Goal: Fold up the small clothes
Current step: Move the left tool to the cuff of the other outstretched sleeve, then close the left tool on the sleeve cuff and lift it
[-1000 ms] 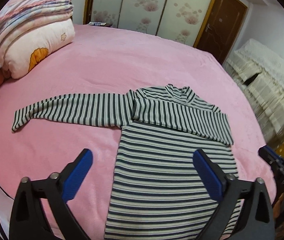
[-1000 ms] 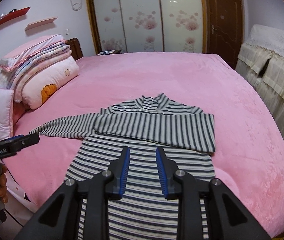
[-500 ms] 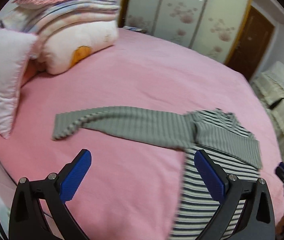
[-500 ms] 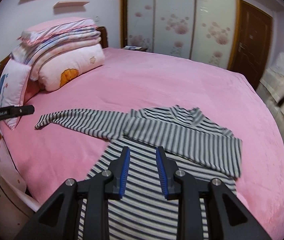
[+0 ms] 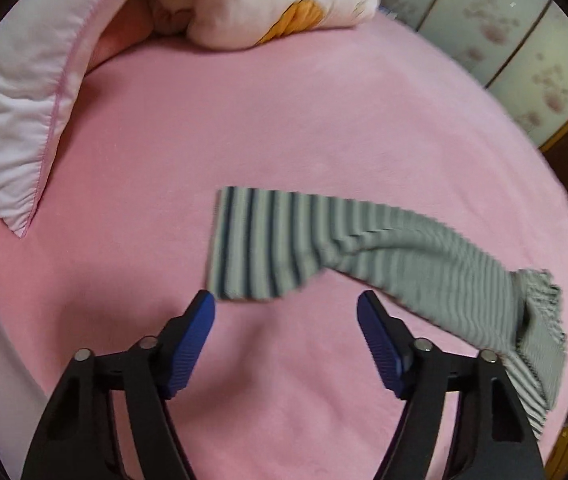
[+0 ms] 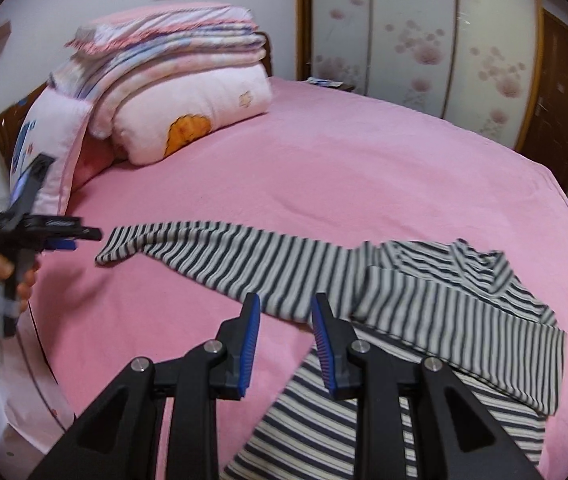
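A small striped long-sleeved top (image 6: 424,320) lies flat on the pink bed (image 6: 364,168). One sleeve is folded across its chest. The other sleeve (image 6: 212,252) stretches out to the left. In the left wrist view that sleeve's cuff (image 5: 252,252) lies just ahead of my left gripper (image 5: 286,312), which is open and empty above the sheet. The left gripper also shows in the right wrist view (image 6: 60,236), close to the cuff. My right gripper (image 6: 286,312) is open a little and empty, near where the outstretched sleeve joins the body.
A stack of folded quilts (image 6: 172,64) and a white pillow (image 5: 24,92) sit at the head of the bed on the left. A wardrobe (image 6: 416,28) and a brown door (image 6: 560,92) stand behind. The bed edge is near, at the left.
My left gripper has swung left and down, from over the body of the top to the outstretched cuff. My right gripper has turned left toward that sleeve and opened slightly.
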